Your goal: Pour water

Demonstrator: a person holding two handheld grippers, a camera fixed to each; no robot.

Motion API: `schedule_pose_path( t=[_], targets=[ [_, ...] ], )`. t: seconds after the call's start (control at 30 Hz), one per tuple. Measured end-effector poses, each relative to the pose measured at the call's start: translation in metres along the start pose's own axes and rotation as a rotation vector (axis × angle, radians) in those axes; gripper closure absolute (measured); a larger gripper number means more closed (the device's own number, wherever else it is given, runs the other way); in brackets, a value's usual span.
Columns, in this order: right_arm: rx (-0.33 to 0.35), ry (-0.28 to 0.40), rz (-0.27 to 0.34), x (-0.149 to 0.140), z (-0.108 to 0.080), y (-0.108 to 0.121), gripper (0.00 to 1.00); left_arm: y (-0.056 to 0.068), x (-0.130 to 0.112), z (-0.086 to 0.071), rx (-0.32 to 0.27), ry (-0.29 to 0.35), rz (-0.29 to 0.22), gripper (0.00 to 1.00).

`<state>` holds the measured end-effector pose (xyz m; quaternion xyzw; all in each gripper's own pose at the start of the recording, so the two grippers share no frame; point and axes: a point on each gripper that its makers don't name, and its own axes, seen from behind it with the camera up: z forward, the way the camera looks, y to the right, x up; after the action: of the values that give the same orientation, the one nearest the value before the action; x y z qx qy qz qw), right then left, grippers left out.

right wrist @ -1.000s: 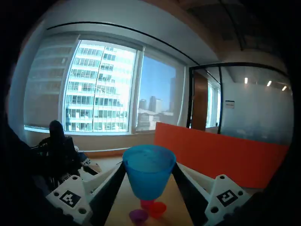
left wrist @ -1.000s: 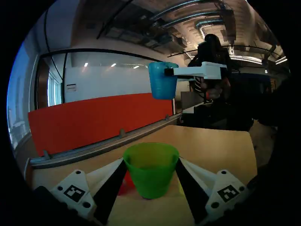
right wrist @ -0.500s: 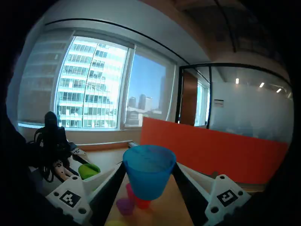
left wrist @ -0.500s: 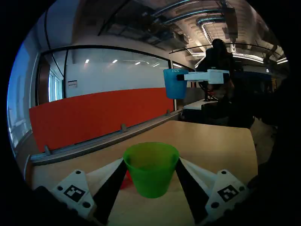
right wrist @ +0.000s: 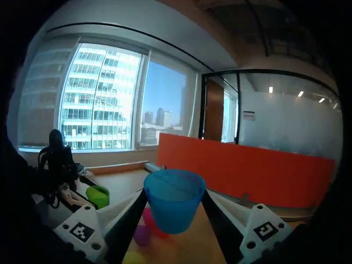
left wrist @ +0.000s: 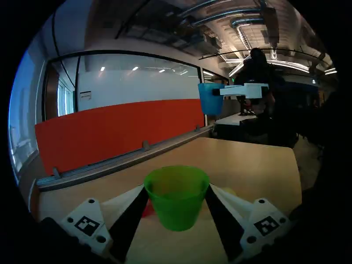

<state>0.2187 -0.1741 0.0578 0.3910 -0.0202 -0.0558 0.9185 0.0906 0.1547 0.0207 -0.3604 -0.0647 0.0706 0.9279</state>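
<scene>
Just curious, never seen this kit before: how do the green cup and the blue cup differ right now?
The green cup sits between the left gripper's fingers, the blue cup between the right gripper's. The blue cup is held higher than the green cup, well above the table. Both are upright, tapered and clamped. Whether either holds water I cannot tell.

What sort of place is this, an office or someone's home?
Most likely an office in a city building: large windows facing towers, an orange divider along a wooden table, and exposed pipes on the ceiling.
</scene>
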Motion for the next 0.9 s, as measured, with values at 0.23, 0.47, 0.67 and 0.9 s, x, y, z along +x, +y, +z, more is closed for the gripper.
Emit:
schedule_pose_path(
  t=[0.23, 0.47, 0.67, 0.9],
  targets=[
    [-0.003, -0.032, -0.009, -0.016, -0.002, 0.004, 0.1, 0.004, -0.012, 0.002, -0.013, -0.038, 0.009, 0.14],
    [0.004, -0.072, 0.001, -0.034, -0.002, 0.006, 0.09, 0.008, -0.028, 0.006, -0.036, -0.09, 0.011, 0.14],
    [0.012, -0.106, 0.023, -0.049, -0.002, 0.01, 0.09, 0.012, -0.041, 0.009, -0.056, -0.138, 0.024, 0.14],
    [0.014, -0.154, 0.034, -0.071, -0.002, 0.015, 0.09, 0.014, -0.055, 0.012, -0.073, -0.184, 0.022, 0.14]
  ],
)
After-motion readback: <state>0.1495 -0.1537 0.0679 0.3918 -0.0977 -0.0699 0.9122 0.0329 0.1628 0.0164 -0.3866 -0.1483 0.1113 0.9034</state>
